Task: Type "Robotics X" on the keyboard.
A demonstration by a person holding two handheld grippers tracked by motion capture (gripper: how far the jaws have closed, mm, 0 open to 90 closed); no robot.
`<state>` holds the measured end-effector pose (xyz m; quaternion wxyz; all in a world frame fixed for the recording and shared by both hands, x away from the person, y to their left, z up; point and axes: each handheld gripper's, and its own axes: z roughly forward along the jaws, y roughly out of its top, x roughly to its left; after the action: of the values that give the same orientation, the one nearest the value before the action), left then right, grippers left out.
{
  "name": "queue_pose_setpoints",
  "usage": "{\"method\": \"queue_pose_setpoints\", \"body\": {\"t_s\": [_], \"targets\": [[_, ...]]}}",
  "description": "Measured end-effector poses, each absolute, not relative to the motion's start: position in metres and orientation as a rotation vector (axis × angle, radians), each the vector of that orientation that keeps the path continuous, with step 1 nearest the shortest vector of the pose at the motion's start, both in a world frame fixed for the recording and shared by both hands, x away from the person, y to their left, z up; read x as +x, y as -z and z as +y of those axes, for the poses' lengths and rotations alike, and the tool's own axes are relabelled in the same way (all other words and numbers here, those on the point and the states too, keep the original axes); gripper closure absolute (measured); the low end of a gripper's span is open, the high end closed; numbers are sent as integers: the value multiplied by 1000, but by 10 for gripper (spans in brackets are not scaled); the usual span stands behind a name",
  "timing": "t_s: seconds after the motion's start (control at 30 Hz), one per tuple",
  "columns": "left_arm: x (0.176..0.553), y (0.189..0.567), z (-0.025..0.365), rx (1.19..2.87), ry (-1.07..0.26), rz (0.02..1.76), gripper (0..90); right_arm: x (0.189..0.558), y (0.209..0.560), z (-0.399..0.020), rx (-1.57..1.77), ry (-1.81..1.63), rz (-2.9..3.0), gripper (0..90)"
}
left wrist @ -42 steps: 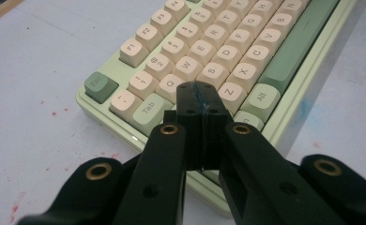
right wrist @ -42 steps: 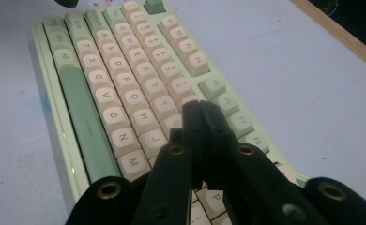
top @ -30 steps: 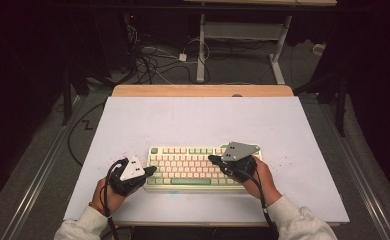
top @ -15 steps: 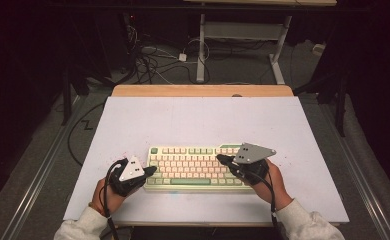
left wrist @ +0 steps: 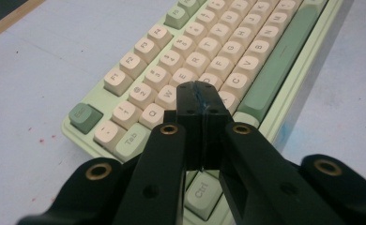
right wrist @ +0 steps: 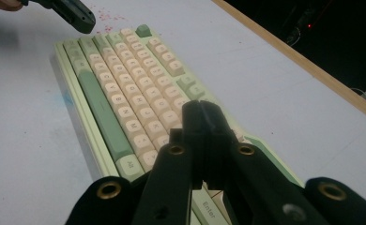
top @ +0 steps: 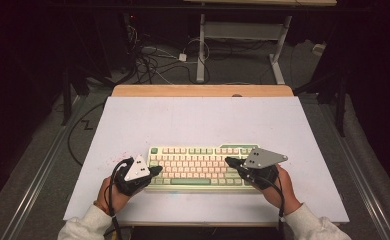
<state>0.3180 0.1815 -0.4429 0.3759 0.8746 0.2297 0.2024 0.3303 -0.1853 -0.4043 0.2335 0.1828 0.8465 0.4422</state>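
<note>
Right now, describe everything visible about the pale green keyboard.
The pale green plastic keyboard lies flat near the front edge of the white tabletop. It has cream lettered keycaps, darker green accent keys and a long green space bar. The left gripper and right gripper, both shut, hover over its two ends; contact is unclear.

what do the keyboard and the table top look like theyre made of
The keyboard looks like moulded plastic: matte cream and green keycaps with printed legends on a smooth pale green case with a slight sheen. The table top looks like a matte white or pale grey sheet, possibly laminate or painted board, marked with small red specks. Along its far edge runs a bare tan strip, apparently wood.
</note>
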Motion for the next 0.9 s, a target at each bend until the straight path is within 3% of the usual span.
{"method": "queue_pose_setpoints", "body": {"t_s": [0.9], "targets": [[323, 442, 144, 2258, -453, 480, 876, 325, 414, -195, 513, -1193, 2354, 900]]}}
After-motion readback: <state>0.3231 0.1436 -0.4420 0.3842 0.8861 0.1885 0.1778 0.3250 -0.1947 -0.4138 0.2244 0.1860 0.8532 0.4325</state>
